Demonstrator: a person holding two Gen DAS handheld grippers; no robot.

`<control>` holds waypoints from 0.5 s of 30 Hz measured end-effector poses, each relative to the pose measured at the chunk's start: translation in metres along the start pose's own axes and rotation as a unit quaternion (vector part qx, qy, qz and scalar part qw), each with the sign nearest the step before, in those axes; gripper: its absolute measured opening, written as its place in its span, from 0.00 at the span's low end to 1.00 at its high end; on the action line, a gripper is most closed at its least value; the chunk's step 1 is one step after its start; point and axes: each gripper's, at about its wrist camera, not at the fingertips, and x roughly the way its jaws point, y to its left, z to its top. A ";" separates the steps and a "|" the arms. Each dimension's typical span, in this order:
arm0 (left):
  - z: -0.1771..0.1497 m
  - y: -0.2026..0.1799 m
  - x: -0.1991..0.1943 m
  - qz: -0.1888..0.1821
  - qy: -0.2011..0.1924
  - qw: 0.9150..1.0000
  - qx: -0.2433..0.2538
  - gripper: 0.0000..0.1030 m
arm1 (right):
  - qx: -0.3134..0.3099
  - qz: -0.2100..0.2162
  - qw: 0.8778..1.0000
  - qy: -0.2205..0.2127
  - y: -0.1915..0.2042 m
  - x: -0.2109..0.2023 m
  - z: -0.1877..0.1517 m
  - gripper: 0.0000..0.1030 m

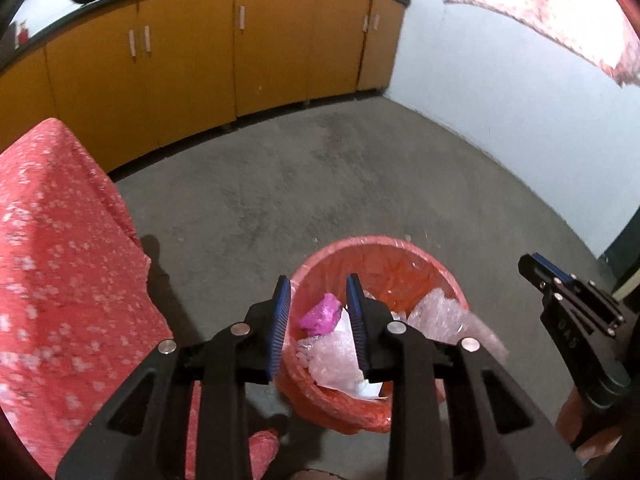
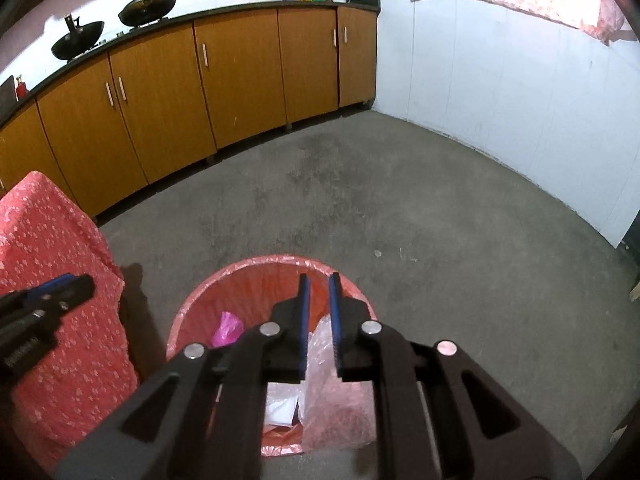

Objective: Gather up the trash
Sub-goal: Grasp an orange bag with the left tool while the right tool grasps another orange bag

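The trash bin (image 1: 380, 320), lined with a red bag, sits low centre in both views and already holds a pink wrapper (image 1: 322, 314), bubble wrap (image 1: 440, 312) and white paper (image 2: 282, 408). My left gripper (image 1: 318, 308) hangs over it, jaws wide apart and empty; my right gripper (image 2: 318, 300) has jaws nearly closed, holding nothing. I judge this a drop finished; next, find more litter. The floor (image 2: 360, 208) shows only specks.
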 end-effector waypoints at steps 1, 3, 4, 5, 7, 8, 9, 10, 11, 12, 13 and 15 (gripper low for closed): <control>0.003 0.006 -0.009 -0.001 -0.005 1.000 -0.010 0.29 | 0.000 0.000 1.000 -0.004 0.001 -0.004 0.002 0.12; 0.008 0.017 -0.025 -0.002 -0.016 1.000 -0.024 0.33 | 0.000 0.004 1.000 -0.010 0.003 -0.010 0.007 0.12; 0.010 0.023 -0.032 -0.001 -0.022 0.999 -0.029 0.36 | -0.003 0.007 1.000 -0.014 0.007 -0.015 0.010 0.13; 0.013 0.033 -0.043 0.002 -0.031 0.999 -0.034 0.36 | -0.006 0.011 1.000 -0.018 0.010 -0.019 0.013 0.15; 0.016 0.051 -0.061 0.008 -0.047 0.998 -0.041 0.38 | -0.017 0.022 0.999 -0.029 0.022 -0.029 0.020 0.18; 0.017 0.066 -0.076 0.019 -0.060 0.997 -0.045 0.39 | -0.027 0.033 0.998 -0.037 0.034 -0.037 0.026 0.20; 0.017 0.076 -0.084 0.026 -0.067 0.996 -0.048 0.41 | -0.034 0.042 0.998 -0.043 0.043 -0.043 0.030 0.22; 0.016 0.088 -0.094 0.035 -0.076 0.995 -0.053 0.44 | -0.042 0.052 0.997 -0.048 0.055 -0.048 0.034 0.23; 0.014 0.108 -0.108 0.051 -0.085 0.993 -0.061 0.45 | -0.051 0.067 0.995 -0.055 0.071 -0.054 0.039 0.26; 0.013 0.118 -0.116 0.060 -0.090 0.992 -0.065 0.47 | -0.061 0.084 0.993 -0.061 0.088 -0.061 0.043 0.28; 0.011 0.133 -0.127 0.075 -0.098 0.990 -0.071 0.49 | -0.068 0.096 0.991 -0.064 0.100 -0.066 0.045 0.29; 0.003 0.173 -0.150 0.119 -0.110 0.983 -0.087 0.52 | -0.087 0.129 0.985 -0.069 0.138 -0.077 0.049 0.32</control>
